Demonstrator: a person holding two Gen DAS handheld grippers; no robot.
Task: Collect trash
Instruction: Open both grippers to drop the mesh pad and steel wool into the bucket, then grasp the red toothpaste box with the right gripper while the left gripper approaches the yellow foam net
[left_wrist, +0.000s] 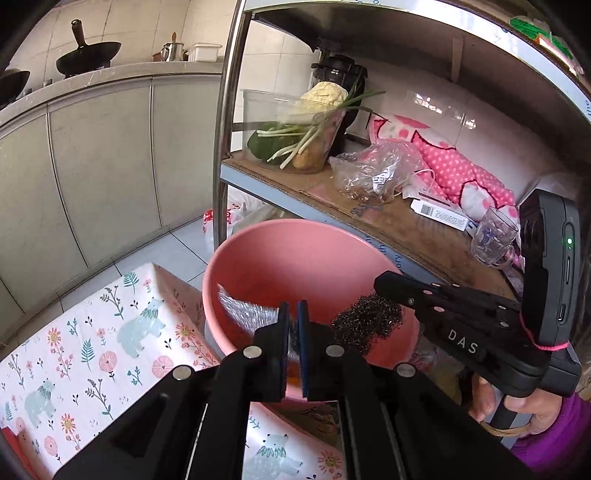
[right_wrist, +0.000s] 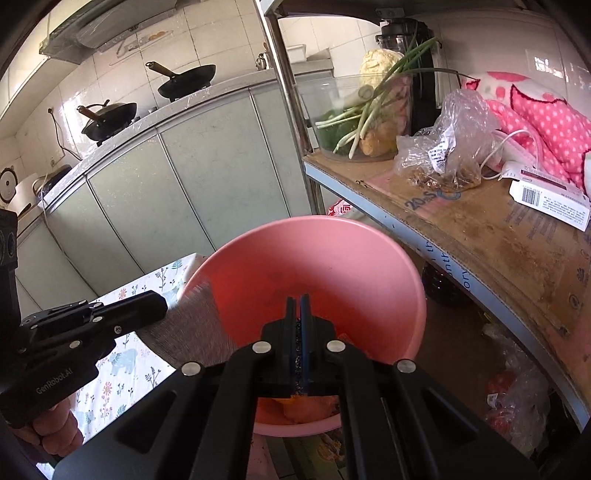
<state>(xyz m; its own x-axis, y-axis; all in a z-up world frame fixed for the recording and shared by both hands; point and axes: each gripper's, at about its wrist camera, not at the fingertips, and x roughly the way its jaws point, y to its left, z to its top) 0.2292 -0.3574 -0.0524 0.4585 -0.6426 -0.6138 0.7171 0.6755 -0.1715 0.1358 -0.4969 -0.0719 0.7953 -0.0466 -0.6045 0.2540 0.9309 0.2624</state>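
**Both tools over the pink basin**

The left tool (left_wrist: 293, 325) pinches a silvery scrubber (left_wrist: 243, 308), its fingers pressed nearly together on the wiry wad. The scrubber sticks out to the left of the fingers and hangs over the near-left rim of the pink basin (left_wrist: 295, 251). From the right wrist view the same scrubber (right_wrist: 192, 321) shows as a blurred grey mass at the basin's (right_wrist: 332, 258) left edge, in front of the left tool (right_wrist: 147, 306).

The right tool (right_wrist: 298, 314) pinches a dark scrubber — black wiry strands show in the narrow gap between its closed fingers. In the left wrist view that dark scrubber (left_wrist: 367, 321) is a coarse black clump at the tip of the right tool (left_wrist: 388, 286), held over the basin's right side. Something orange lies in the basin's bottom; what it is cannot be told.

The basin sits beside a floral cloth (left_wrist: 92, 339) with bears and flowers, just below a steel shelf (right_wrist: 480, 236) lined with cardboard. On the shelf stand a clear bowl of vegetables (left_wrist: 295, 136), a plastic bag (right_wrist: 450, 140), a pink dotted cushion (left_wrist: 454, 162) and a white box (right_wrist: 550, 199). A glass mug (left_wrist: 493, 236) sits near the shelf's right end. Behind, on the tabletop over grey cabinets (right_wrist: 166, 199), stand two woks (right_wrist: 184, 81).
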